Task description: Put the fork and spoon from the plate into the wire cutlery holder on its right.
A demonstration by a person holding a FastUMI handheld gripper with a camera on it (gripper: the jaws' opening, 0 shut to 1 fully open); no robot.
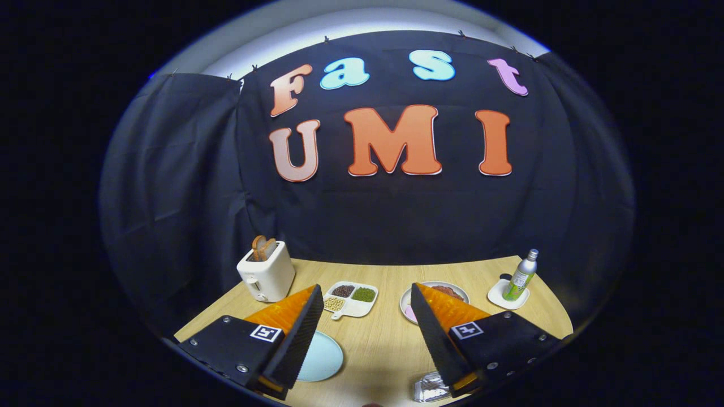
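Claw [367, 339] is hovering wide open above the tabletop [379, 350], fingers well apart and holding nothing. Going left to right: a white toaster [267, 272] with bread is sitting far left, a pale blue plate [321, 357] is peeking out beside the left finger, a divided dish [352, 298] of beans is lying ahead between the fingers, a round plate [438, 294] with food is showing behind the right finger, and a bottle [521, 276] is standing on a coaster at far right. Fork, spoon and wire holder cannot be made out; something wire-like or clear [430, 389] is sitting under the right finger, unclear what. Judging by this, nothing is being carried yet and both pieces are looking still to go.
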